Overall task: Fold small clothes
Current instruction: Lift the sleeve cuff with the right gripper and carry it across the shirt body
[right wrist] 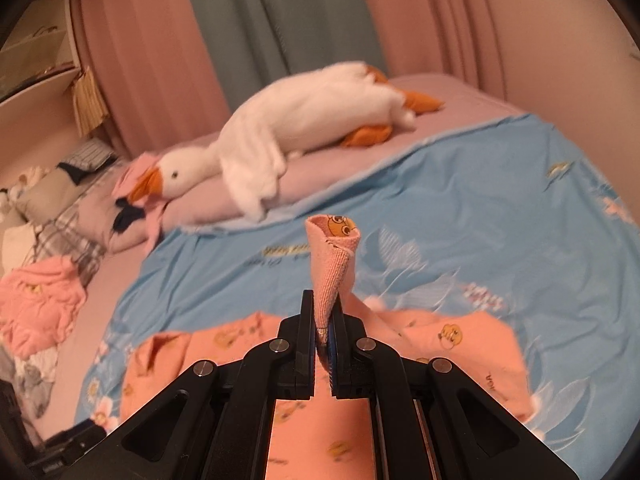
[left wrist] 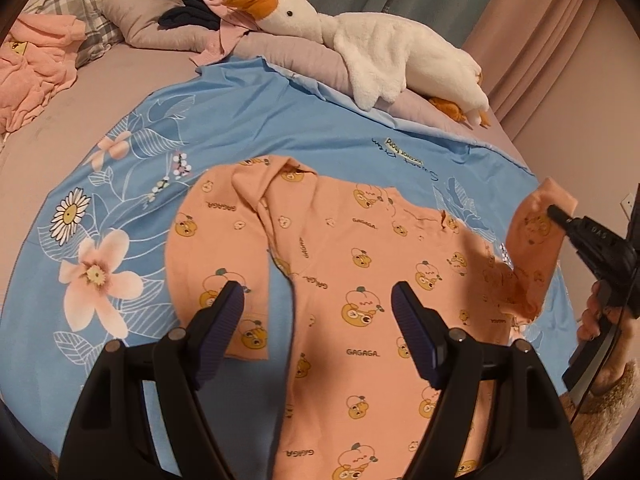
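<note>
Plush goose [left wrist: 360, 40] lies beyond the shirt [left wrist: 360, 280] (well apart).

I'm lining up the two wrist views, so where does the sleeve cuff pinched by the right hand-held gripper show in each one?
Left wrist view: the sleeve cuff is at the far right, lifted off the bed, with the right hand-held gripper shut on it.
Right wrist view: the cuff stands up in the centre, just above the closed jaws.
Shared landmark: the white plush goose lying behind on the bed.
</note>
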Available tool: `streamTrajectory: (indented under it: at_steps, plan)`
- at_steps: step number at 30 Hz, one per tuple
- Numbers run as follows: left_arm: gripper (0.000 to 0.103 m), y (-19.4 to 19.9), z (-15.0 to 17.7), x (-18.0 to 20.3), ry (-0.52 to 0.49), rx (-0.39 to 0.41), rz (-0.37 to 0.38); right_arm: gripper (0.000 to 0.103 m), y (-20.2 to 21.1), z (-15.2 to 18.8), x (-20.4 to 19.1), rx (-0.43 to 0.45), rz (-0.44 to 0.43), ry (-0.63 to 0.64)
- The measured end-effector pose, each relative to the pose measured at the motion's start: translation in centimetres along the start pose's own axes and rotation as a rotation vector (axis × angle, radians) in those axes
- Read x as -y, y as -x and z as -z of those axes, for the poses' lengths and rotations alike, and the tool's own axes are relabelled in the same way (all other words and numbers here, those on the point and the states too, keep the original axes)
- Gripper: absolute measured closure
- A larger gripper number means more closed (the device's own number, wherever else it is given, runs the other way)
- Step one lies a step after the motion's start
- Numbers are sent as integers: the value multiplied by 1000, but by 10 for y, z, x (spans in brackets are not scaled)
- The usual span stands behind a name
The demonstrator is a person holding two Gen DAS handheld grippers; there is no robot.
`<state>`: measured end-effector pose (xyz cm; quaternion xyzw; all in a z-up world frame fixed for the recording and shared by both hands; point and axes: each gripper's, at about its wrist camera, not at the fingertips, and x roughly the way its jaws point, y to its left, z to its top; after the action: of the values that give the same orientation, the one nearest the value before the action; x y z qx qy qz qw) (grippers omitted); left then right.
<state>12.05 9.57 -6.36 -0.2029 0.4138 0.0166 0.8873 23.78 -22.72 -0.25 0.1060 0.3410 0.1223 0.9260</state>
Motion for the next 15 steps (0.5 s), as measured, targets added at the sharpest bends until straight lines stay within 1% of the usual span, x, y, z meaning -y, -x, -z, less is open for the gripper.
streamTrajectory:
  at_steps: [4,9,15]
  plan:
    - [27,0,0,-5,9,-3,-8,97,-15,17,-21,-58,-14,36]
    - [27,-2,2,-7,-6,-9,-25,97,-37,44,-47,-145,-42,73]
    - [27,-6,4,-11,-10,-18,-40,97,-66,74,-68,-255,-60,107]
